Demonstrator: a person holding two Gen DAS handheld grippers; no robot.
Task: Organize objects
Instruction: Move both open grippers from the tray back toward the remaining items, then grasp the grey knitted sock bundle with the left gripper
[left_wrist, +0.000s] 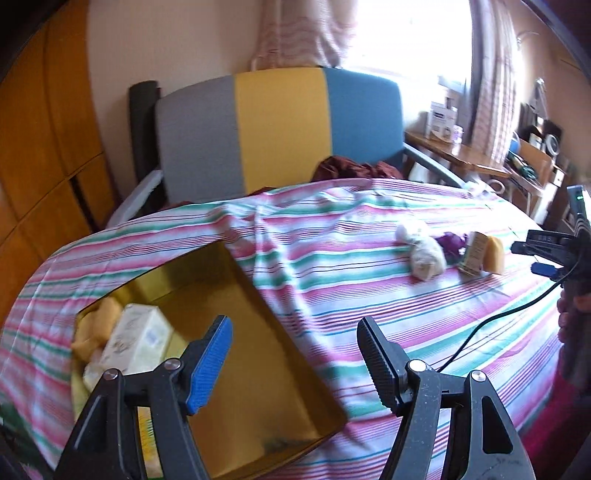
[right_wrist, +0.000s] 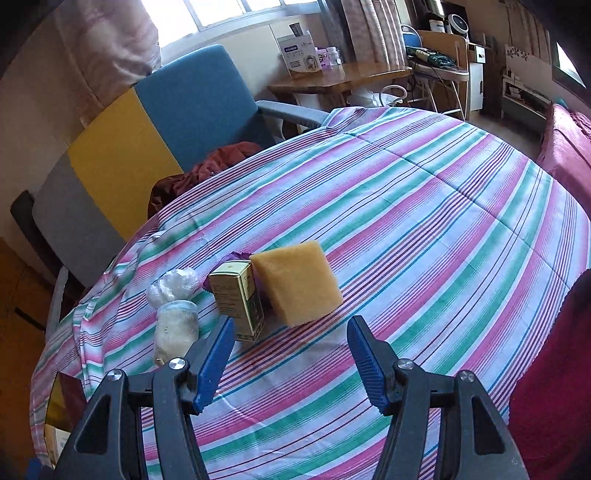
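While both grippers stand about half open with nothing between their pads, four loose items wait in a tight cluster on the striped cloth. Landmark: the small green carton, upright. The yellow sponge block leans just beside it on the window side; a tied plastic pouch lies on its other side; a purple wrapper sits behind it, mostly hidden.

The right gripper hovers short of the carton, jaws empty. The left gripper hangs over the open yellow box, well apart from the carton, jaws empty.

Risks, judged:
- Sponge looks propped on the carton; pulling either likely topples the other.
- Crowding: a pad may snag the pouch.
- Loose, wrinkled cloth could drag.
- The cable lies across the path to the box.
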